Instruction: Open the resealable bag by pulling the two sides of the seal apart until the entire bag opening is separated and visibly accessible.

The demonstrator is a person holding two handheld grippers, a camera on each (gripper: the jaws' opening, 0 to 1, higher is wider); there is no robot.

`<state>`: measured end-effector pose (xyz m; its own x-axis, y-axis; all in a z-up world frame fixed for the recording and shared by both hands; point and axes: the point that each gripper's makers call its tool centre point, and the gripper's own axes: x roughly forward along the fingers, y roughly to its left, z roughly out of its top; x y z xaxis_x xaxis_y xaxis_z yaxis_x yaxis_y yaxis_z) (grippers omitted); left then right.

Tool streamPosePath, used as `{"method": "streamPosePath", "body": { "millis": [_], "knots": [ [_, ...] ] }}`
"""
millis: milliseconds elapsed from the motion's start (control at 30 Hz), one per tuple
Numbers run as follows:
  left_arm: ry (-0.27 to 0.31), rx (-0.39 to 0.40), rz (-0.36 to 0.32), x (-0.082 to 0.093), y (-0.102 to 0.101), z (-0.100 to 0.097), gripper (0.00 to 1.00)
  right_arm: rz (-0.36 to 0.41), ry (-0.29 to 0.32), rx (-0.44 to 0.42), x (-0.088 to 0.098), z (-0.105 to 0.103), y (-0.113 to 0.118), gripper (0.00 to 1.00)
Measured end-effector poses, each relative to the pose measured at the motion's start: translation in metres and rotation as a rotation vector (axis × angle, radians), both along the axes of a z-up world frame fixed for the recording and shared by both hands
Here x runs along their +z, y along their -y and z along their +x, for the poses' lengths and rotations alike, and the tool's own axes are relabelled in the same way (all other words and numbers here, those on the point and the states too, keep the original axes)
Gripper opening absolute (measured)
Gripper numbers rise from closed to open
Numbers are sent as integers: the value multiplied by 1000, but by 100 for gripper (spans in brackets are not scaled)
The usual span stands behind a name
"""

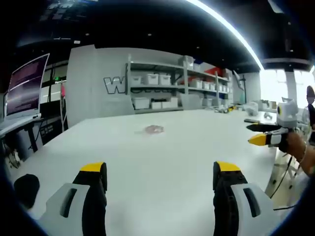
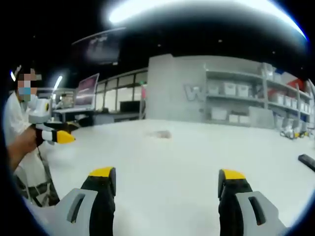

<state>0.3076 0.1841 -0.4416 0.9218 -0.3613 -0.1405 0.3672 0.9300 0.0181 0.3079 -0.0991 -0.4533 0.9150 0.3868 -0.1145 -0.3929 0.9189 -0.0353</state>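
Observation:
A small clear resealable bag (image 1: pixel 154 129) lies flat on the white table (image 1: pixel 162 157), far out ahead of both grippers. In the left gripper view my left gripper (image 1: pixel 160 169) is open above the near table, its yellow-tipped jaws wide apart with nothing between them. The right gripper (image 1: pixel 268 137), held in a hand, enters that view from the right edge. In the right gripper view the bag (image 2: pixel 160 133) is a faint patch at mid-table. My right gripper (image 2: pixel 167 174) is open and holds nothing. The left gripper (image 2: pixel 56 135) shows at the left, held by a person.
Shelves with white bins (image 1: pixel 162 81) stand behind the table's far edge. A monitor (image 1: pixel 27 88) sits on a desk to the left. A dark round object (image 1: pixel 25 189) lies by the near left corner. A black flat item (image 2: pixel 306 160) rests on the table's right side.

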Motion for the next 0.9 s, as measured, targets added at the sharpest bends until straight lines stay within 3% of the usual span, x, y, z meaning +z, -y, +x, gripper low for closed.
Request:
{"method": "streamPosePath", "body": {
  "millis": [900],
  "knots": [
    [0,2,-1,0,-1,0,87,-4,-3,5,0,0,-2,86]
  ]
}}
